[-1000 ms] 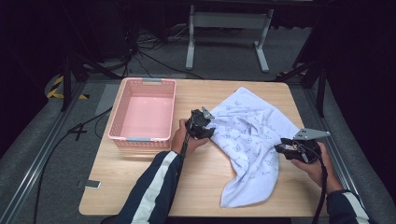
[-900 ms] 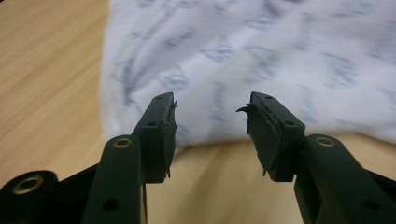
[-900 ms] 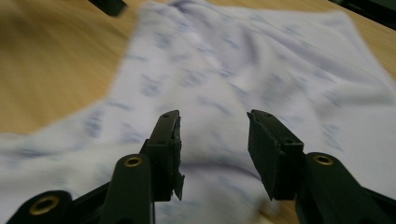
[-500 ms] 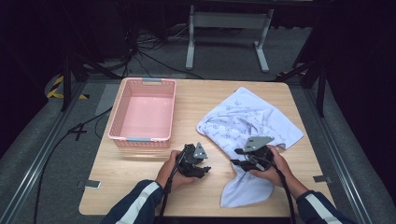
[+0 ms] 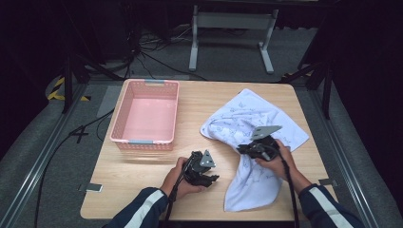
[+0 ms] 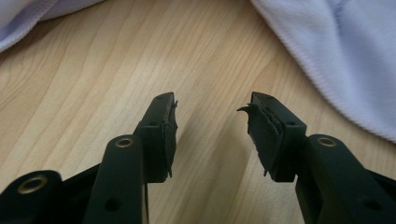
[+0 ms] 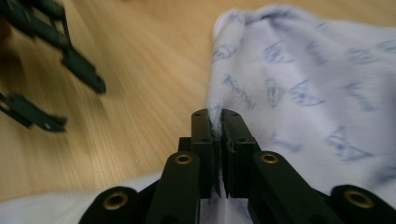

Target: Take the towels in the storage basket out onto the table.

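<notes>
**Between the right tool's jaws: pinched cloth edge**

Right tool: jaws have just been closing and are now clamped on a fold of the white printed cloth; most of the cloth spreads ahead and to its right on the table. Left tool: jaws apart, nothing between them, over bare wood; cloth edge lies ahead and right. Pink basket: beyond the left tool.
</notes>
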### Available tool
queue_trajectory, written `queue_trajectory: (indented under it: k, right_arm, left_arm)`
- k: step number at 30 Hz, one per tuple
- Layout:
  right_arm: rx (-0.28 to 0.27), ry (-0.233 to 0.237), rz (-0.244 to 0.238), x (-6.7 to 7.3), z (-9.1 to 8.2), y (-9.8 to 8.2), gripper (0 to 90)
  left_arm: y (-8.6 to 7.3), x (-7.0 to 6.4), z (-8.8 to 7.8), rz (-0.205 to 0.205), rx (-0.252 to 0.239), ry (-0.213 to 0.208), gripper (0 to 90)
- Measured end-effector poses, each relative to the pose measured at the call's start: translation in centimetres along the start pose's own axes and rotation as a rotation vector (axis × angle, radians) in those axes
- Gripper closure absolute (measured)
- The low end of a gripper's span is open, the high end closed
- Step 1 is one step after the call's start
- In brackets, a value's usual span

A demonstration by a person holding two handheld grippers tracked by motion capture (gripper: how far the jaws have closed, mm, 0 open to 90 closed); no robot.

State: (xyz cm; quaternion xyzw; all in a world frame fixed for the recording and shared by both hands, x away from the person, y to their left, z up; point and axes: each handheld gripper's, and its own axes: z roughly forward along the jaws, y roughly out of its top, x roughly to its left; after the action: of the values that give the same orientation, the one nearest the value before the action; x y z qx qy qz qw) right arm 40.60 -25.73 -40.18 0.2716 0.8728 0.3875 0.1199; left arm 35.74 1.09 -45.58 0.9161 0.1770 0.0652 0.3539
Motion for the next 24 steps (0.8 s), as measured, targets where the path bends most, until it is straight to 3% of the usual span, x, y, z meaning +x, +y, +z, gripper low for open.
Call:
queue_trajectory:
  k: [2,4,6,8,10,11,13,16,18,19,21,24]
  right_arm:
    - [-0.063,-0.003,0.067,-1.2,-2.2,-0.2,83.7]
    - [-0.08,-0.058,0.092,-2.3,-3.9,-0.8,83.6]
    - [-0.085,-0.078,0.142,-3.5,-5.0,-1.8,83.1]
    - [-0.063,-0.106,0.189,-4.7,-5.3,-2.9,81.8]
    - [-0.005,-0.148,0.208,-5.5,-5.1,-4.0,81.5]
    - [0.024,-0.15,0.221,-6.0,-4.9,-4.7,80.3]
    - [0.031,-0.13,0.253,-6.5,-4.8,-5.6,74.9]
    - [-0.007,-0.114,0.233,-6.6,-5.5,-5.9,59.3]
    - [-0.023,-0.113,0.221,-6.5,-6.0,-5.9,55.2]
    - [-0.04,-0.136,0.208,-6.4,-6.7,-5.9,51.6]
    - [-0.1,-0.14,0.197,-6.2,-8.1,-6.1,50.9]
    - [-0.074,-0.196,0.165,-5.9,-9.5,-6.7,57.3]
  left_arm:
    - [0.1,-0.2,0.2,-0.002,0.0,0.001,53.0]
    - [0.3,-0.3,0.3,-0.005,-0.005,-0.005,53.0]
    - [0.8,-0.6,0.6,-0.003,-0.017,-0.022,53.1]
    - [1.7,-0.9,1.1,-0.009,-0.02,-0.044,53.1]
    - [2.7,-1.3,1.9,0.016,-0.039,-0.052,53.1]
    - [3.3,-1.5,2.4,0.012,-0.043,-0.063,52.2]
    - [4.8,-1.8,3.4,0.021,-0.053,-0.051,47.0]
    - [6.4,-1.5,4.6,-0.065,-0.101,-0.082,44.2]
    - [7.0,-1.3,5.0,-0.079,-0.123,-0.091,40.6]
    - [7.5,-1.1,5.3,-0.092,-0.131,-0.107,40.3]
    - [8.3,-0.9,6.0,-0.125,-0.158,-0.134,39.0]
    - [9.0,-1.1,7.1,-0.127,-0.121,-0.128,41.1]
